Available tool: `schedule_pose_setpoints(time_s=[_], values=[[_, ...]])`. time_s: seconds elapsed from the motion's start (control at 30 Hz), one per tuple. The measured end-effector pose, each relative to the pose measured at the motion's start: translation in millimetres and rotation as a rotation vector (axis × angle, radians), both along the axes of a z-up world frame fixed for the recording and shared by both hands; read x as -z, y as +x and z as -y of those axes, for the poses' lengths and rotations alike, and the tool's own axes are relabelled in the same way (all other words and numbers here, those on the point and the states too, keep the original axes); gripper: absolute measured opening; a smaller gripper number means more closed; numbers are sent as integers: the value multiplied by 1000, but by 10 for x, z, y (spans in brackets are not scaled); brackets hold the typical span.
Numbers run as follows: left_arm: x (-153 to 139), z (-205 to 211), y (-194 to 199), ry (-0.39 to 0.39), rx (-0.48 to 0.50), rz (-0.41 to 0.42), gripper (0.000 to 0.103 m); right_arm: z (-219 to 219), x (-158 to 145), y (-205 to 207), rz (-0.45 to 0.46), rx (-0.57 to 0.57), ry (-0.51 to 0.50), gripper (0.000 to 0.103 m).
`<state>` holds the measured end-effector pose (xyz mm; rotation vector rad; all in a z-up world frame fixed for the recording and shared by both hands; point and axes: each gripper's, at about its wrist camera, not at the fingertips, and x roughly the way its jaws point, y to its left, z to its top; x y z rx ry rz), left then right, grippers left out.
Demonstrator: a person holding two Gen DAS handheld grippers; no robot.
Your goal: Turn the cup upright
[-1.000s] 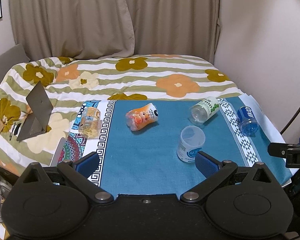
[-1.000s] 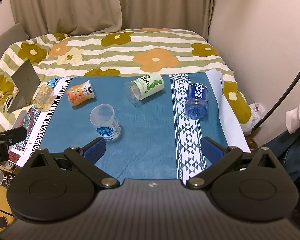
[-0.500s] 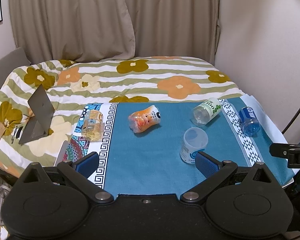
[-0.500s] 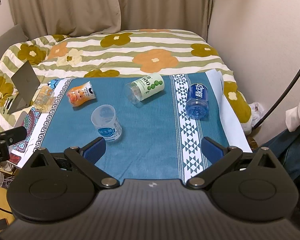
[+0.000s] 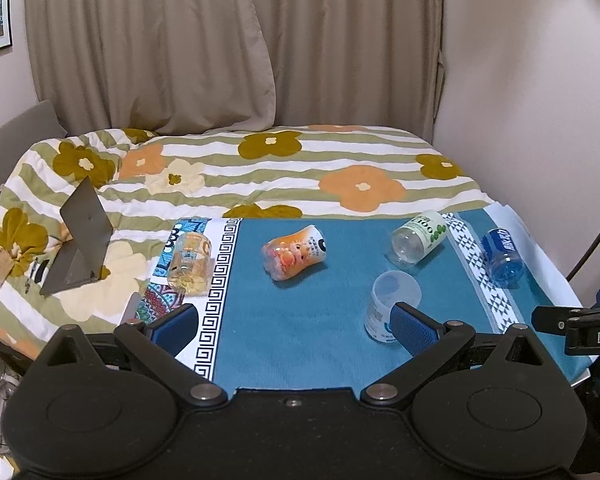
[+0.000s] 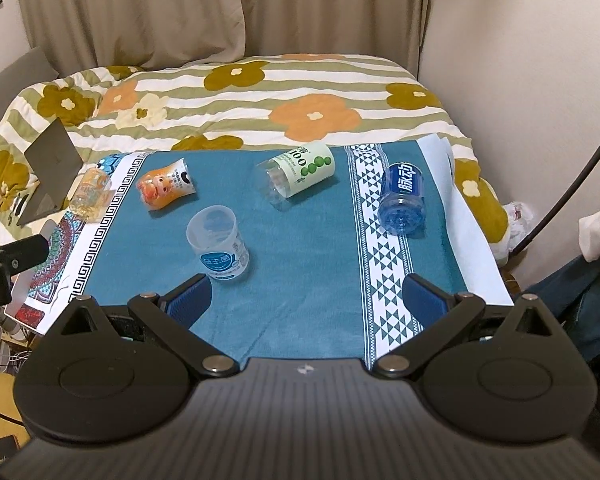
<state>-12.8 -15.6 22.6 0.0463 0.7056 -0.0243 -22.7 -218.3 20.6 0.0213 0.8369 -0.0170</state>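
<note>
Several cups lie on a blue cloth (image 5: 300,320) (image 6: 308,240). A clear cup with a blue label (image 5: 392,304) (image 6: 218,242) stands with its opening up. An orange cartoon cup (image 5: 294,252) (image 6: 166,188), a green-dotted white cup (image 5: 418,236) (image 6: 300,174), a blue cup (image 5: 502,258) (image 6: 402,198) and a yellowish clear cup (image 5: 190,262) (image 6: 90,196) lie on their sides. My left gripper (image 5: 296,326) is open and empty at the near edge, its right pad (image 5: 414,328) in front of the clear cup. My right gripper (image 6: 306,298) is open and empty, back from the cups.
The cloth lies on a bed with a flowered, striped quilt (image 5: 260,168). A grey laptop-like stand (image 5: 80,240) sits at the left. A wall is close on the right, curtains behind. A black cable (image 6: 560,200) hangs at the right edge.
Both grippers have drawn back and risen slightly, so the cups sit a little lower and farther in view. Nothing on the cloth has moved.
</note>
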Motion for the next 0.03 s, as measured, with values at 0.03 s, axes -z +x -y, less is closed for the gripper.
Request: schedule_pose_setpoints(time_s=[0.03], values=[[4,5,12,8,-3,-1,103,-4,9,15,-1,-1,1,103]])
